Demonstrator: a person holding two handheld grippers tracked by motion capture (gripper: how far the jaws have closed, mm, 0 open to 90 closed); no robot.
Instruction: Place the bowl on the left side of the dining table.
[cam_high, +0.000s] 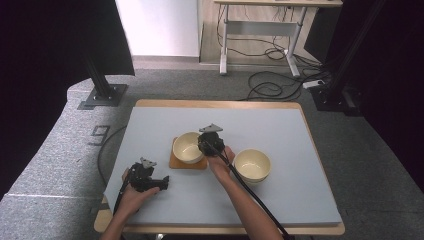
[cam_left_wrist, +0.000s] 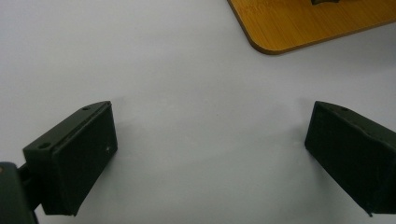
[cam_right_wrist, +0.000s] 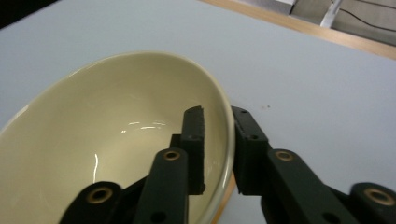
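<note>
On the grey worktop (cam_high: 150, 120), my right claw (cam_right_wrist: 219, 140) straddles the cream bowl's (cam_right_wrist: 116, 135) rim nearest the right edge, barely parted, while my left claw (cam_left_wrist: 208, 154) gapes empty.

Count: two bowls (cam_high: 188, 148) (cam_high: 252, 165), one wooden board (cam_high: 174, 161), two grippers (cam_high: 162, 182) (cam_high: 204, 145), one table (cam_high: 280, 130).

One mark to read from where I work.
A dark numeral "9" (cam_high: 100, 134) lies on the grey floor covering (cam_high: 60, 150), left of my table.
</note>
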